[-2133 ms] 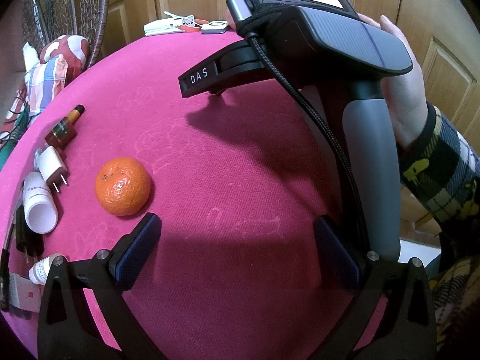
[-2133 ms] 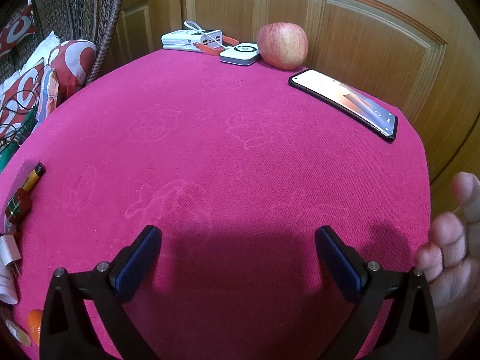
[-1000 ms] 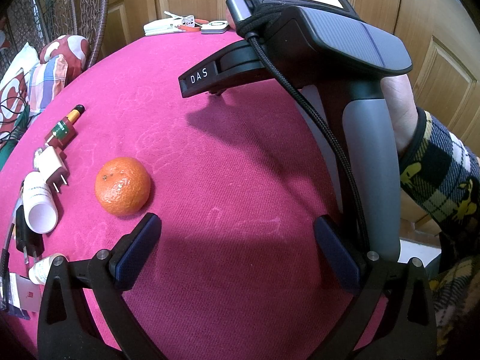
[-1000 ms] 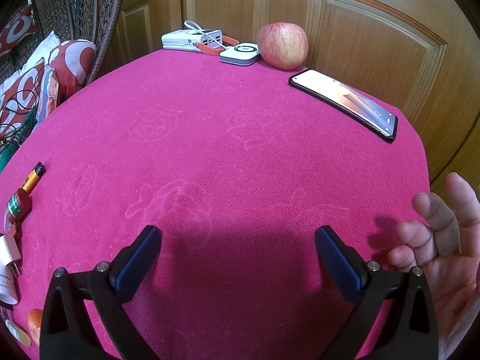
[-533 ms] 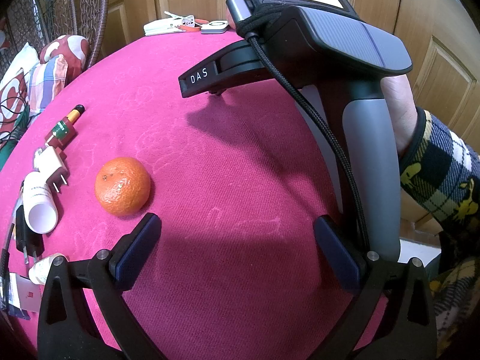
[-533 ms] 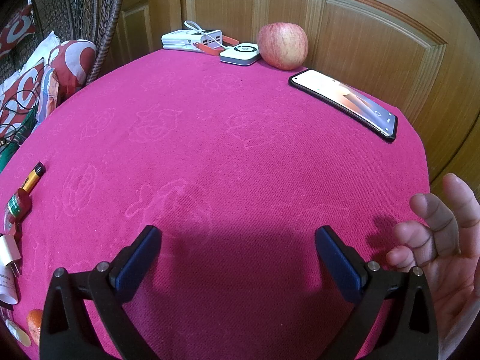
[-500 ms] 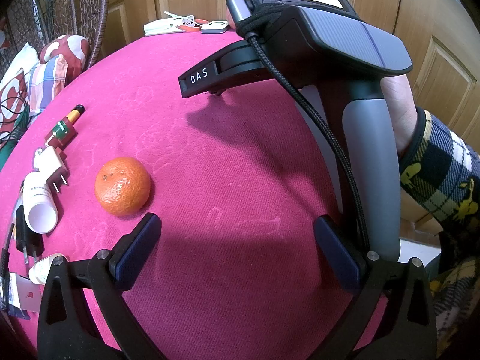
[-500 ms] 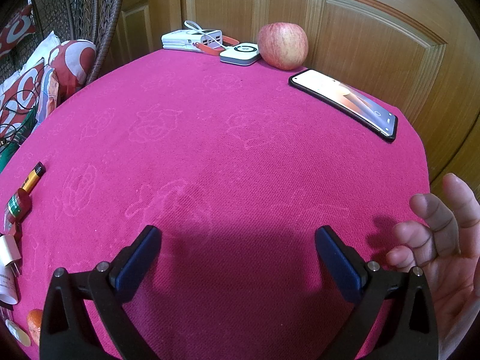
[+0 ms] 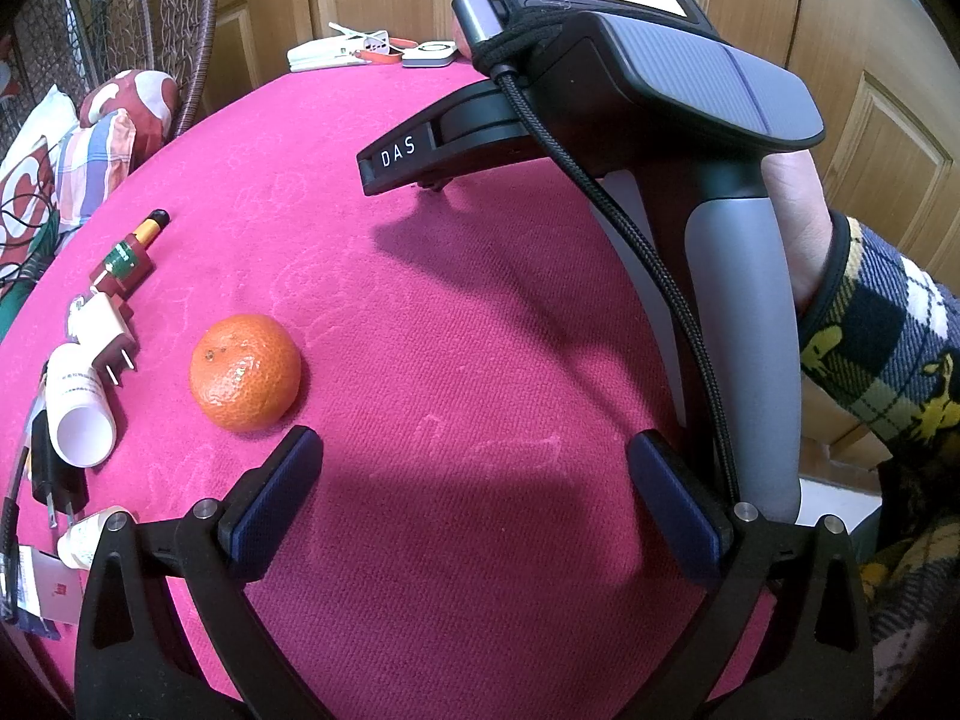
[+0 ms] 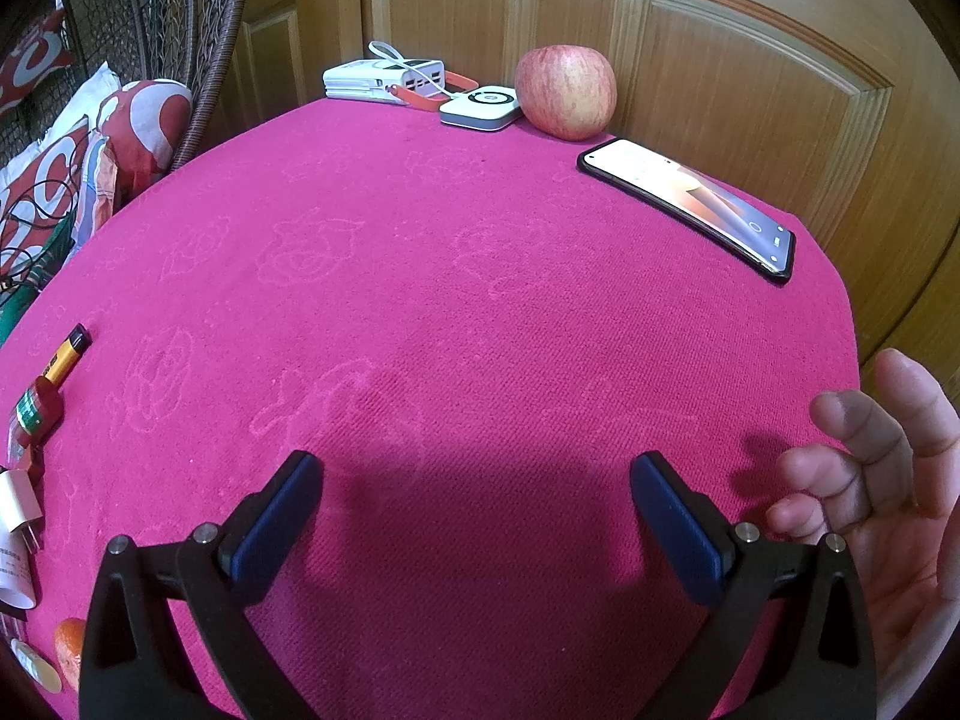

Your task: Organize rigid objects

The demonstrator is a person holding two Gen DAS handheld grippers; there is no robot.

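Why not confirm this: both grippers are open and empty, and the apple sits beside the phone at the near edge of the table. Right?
Wrong on one point: the apple sits beside the phone at the far edge of the table, as the right wrist view shows. Both the left gripper and right gripper are open and empty.

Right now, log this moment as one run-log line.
left claw: open, empty | right claw: open, empty | orange: on pink cloth, just ahead of left claw | apple: far edge

A magenta tablecloth embossed with faint floral outlines (image 10: 420, 276) carries a round orange tangerine (image 9: 245, 371), a red-streaked apple (image 10: 566, 91) and what appears a red-and-green-labelled small bottle (image 9: 123, 261).
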